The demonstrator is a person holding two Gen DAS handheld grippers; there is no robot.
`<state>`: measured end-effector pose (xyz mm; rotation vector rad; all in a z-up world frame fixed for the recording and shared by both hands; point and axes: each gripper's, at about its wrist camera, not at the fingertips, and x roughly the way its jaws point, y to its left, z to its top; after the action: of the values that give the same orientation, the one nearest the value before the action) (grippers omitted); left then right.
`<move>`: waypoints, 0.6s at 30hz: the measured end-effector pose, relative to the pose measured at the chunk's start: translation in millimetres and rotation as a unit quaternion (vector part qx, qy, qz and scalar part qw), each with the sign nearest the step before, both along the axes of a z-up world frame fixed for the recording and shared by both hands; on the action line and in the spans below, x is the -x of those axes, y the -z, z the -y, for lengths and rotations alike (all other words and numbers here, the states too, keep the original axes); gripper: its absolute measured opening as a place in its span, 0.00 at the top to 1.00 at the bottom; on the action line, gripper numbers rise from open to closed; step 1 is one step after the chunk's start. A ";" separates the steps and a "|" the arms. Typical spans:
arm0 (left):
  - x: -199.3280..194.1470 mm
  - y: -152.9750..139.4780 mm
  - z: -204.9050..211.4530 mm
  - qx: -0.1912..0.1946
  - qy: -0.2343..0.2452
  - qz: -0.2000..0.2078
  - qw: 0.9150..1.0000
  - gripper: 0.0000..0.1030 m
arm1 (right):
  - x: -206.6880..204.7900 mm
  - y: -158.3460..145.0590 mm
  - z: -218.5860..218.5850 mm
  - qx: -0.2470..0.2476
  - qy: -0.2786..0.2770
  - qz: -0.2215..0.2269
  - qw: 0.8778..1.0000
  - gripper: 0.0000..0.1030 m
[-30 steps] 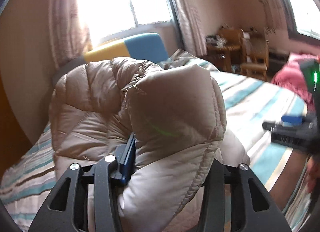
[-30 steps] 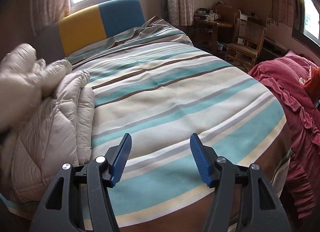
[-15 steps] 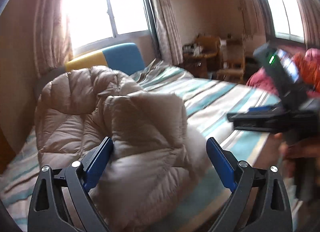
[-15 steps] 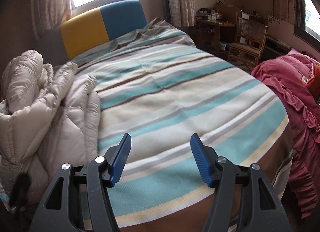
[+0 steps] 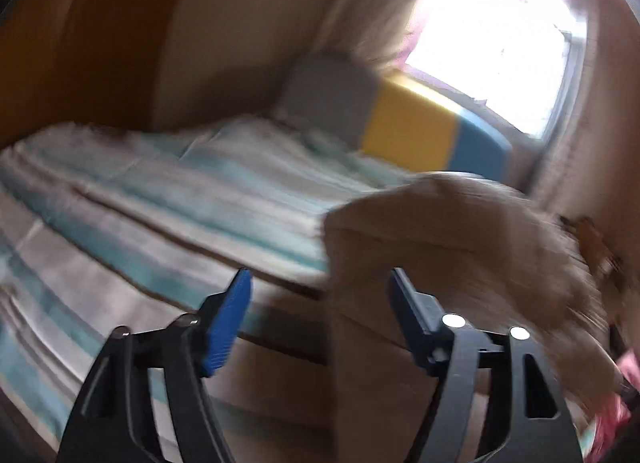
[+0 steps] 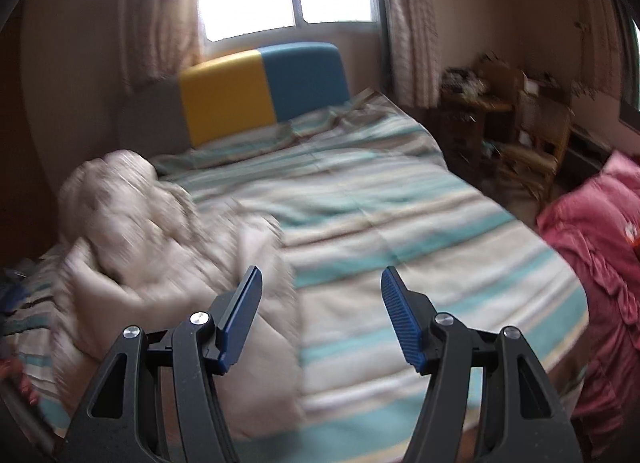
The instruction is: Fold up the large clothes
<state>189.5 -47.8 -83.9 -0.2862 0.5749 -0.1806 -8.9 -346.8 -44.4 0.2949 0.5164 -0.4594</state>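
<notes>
While my left gripper (image 5: 320, 295) has its jaws closing yet clear of cloth, my right gripper (image 6: 320, 299) gapes empty; the beige quilted down coat (image 6: 160, 247) lies crumpled on the striped bed's (image 6: 400, 223) near left.

My right gripper (image 6: 321, 289) is showing matt black plastic arms, bright metal rivet heads and blue ribbed pads; my left gripper (image 5: 320, 289) is showing the same finish. The puffer jacket (image 6: 160, 247) is presenting as beige quilted cloth, soft and faintly sheened. The bed cover (image 6: 400, 231) is looking like woven striped cloth, matt. The headboard (image 6: 260, 87) is appearing smooth and padded, in yellow and blue panels. The pink blanket (image 6: 592, 247) is reading as plush, ruffled fabric.
</notes>
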 end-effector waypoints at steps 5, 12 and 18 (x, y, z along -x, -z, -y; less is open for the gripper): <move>-32.2 12.0 38.0 -0.008 0.052 -0.033 0.998 0.55 | -39.2 -36.6 -16.5 0.019 -0.039 0.031 0.999 0.38; -21.5 -0.9 116.3 -0.090 0.118 -0.002 0.989 0.56 | -103.4 -53.2 -23.0 0.042 -0.084 0.035 0.995 0.38; -38.5 -5.4 162.6 -0.165 0.144 -0.013 0.976 0.56 | -158.9 -24.1 -6.6 0.034 -0.095 -0.018 0.995 0.38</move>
<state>228.1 -210.4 -78.5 0.1198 0.6612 -0.3559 149.9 -340.2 -20.4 0.1709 0.5579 -0.2968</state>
